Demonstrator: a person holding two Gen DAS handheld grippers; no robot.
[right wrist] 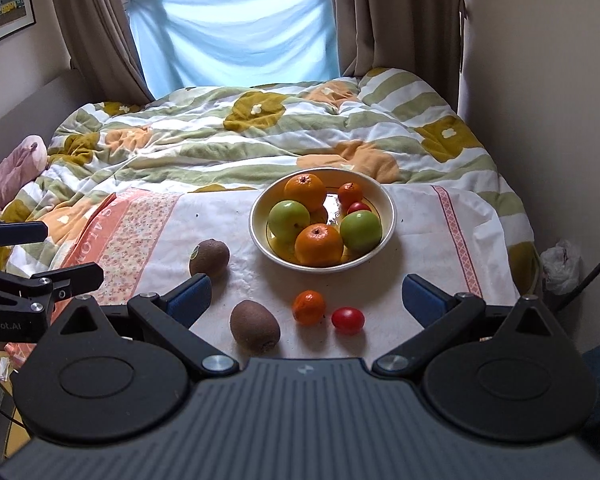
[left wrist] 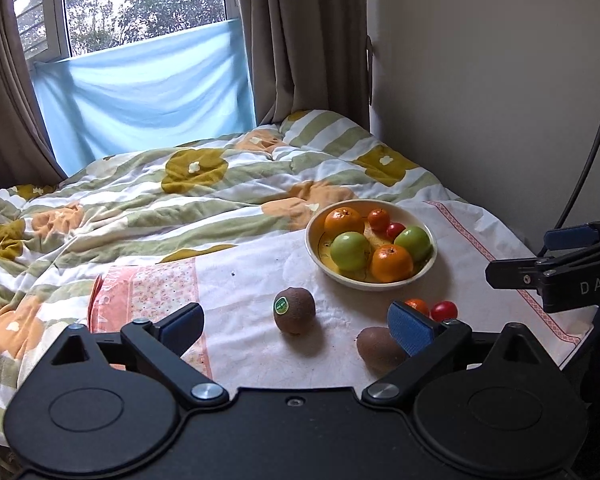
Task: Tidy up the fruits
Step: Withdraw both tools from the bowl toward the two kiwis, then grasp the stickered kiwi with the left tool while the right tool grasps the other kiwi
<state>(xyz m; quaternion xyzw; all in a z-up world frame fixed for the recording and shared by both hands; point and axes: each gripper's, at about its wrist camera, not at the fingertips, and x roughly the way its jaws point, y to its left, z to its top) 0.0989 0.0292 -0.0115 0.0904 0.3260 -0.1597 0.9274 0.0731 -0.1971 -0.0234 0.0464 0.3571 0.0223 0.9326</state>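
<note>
A cream bowl (right wrist: 386,204) on the white cloth holds two oranges, two green apples, a small tangerine and a cherry tomato. Four fruits lie loose in front of it: a kiwi with a green sticker (left wrist: 295,311) (right wrist: 209,258), a second kiwi (right wrist: 255,325) (left wrist: 376,346), a small tangerine (right wrist: 309,307) (left wrist: 417,305) and a red cherry tomato (right wrist: 348,320) (left wrist: 444,310). My left gripper (left wrist: 298,326) is open, with the stickered kiwi just beyond its fingers. My right gripper (right wrist: 306,296) is open above the second kiwi, the tangerine and the tomato. Neither holds anything.
The cloth (right wrist: 420,248) lies on a bed with a flowered quilt (right wrist: 260,136). A wall runs along the right, curtains and a window stand behind. A pink soft thing (right wrist: 16,168) lies at the bed's left edge. A white bag (right wrist: 560,266) sits beside the bed.
</note>
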